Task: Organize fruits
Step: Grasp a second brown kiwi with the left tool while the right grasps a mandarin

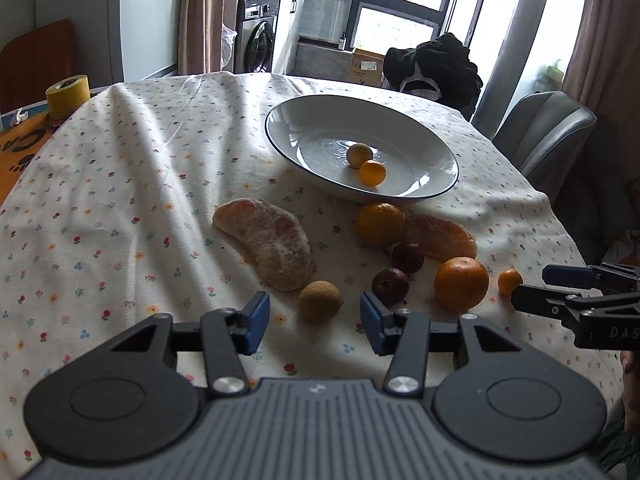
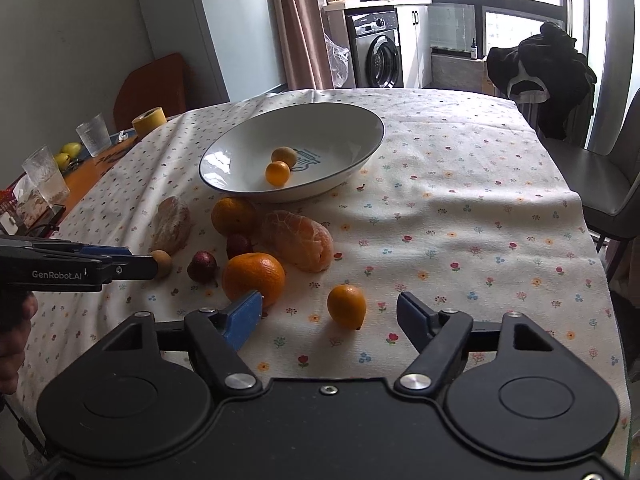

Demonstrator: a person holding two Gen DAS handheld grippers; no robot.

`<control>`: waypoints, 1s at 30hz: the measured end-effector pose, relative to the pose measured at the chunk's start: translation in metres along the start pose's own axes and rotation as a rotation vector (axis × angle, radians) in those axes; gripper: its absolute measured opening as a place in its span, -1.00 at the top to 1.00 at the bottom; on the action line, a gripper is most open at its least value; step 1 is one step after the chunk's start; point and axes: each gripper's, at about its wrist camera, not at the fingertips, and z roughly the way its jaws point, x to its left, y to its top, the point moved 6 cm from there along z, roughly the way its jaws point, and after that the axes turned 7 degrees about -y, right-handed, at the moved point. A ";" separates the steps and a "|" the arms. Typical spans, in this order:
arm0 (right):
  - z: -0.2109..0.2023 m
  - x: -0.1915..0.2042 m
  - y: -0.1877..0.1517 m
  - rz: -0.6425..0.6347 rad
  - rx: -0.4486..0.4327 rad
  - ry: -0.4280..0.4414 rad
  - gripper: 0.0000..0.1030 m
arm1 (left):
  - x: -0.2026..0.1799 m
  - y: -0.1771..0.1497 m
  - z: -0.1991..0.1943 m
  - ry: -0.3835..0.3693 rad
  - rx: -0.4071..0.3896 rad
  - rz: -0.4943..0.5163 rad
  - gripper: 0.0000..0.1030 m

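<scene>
A white bowl on the flowered cloth holds a kumquat and a longan. In front of it lie two oranges, two peeled citrus pieces, two dark red fruits, a brown longan and a small kumquat. My left gripper is open, with the brown longan just beyond its fingertips. Open as well, my right gripper has the small kumquat between its fingers.
Yellow tape roll, glasses and lemons stand at the table's left end. A grey chair and a chair draped in dark clothes stand to the right. A hand holds the left gripper.
</scene>
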 end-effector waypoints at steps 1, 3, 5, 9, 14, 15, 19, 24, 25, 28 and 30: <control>0.002 0.000 0.000 -0.002 0.004 -0.001 -0.32 | 0.000 0.000 0.002 -0.001 0.001 0.000 0.14; 0.005 -0.001 0.000 0.003 0.012 -0.001 -0.24 | 0.001 0.000 0.005 -0.006 0.004 -0.005 0.18; 0.009 -0.002 0.000 0.005 0.020 -0.004 -0.18 | 0.002 0.000 0.008 -0.009 0.010 -0.011 0.23; 0.012 -0.002 -0.001 0.011 0.023 -0.003 -0.15 | 0.002 0.001 0.011 -0.015 0.013 -0.012 0.23; 0.017 -0.001 0.000 0.012 0.026 -0.005 -0.15 | 0.003 0.002 0.017 -0.009 0.017 -0.016 0.25; 0.018 -0.002 0.000 0.013 0.027 -0.006 -0.13 | 0.004 0.001 0.018 -0.008 0.019 -0.017 0.26; 0.022 -0.002 -0.002 0.013 0.047 -0.002 0.24 | 0.006 0.001 0.019 -0.007 0.007 -0.028 0.43; 0.019 -0.004 -0.001 0.025 0.044 0.005 0.57 | 0.006 0.003 0.015 -0.009 0.002 -0.036 0.53; 0.018 -0.003 0.000 0.015 0.037 0.000 0.57 | 0.005 0.004 0.013 -0.010 -0.002 -0.037 0.53; 0.016 -0.003 0.002 0.017 0.030 0.002 0.57 | 0.004 0.008 0.007 -0.009 -0.018 -0.033 0.53; 0.014 -0.002 0.004 0.014 0.021 0.001 0.57 | 0.003 0.011 0.003 -0.009 -0.029 -0.029 0.53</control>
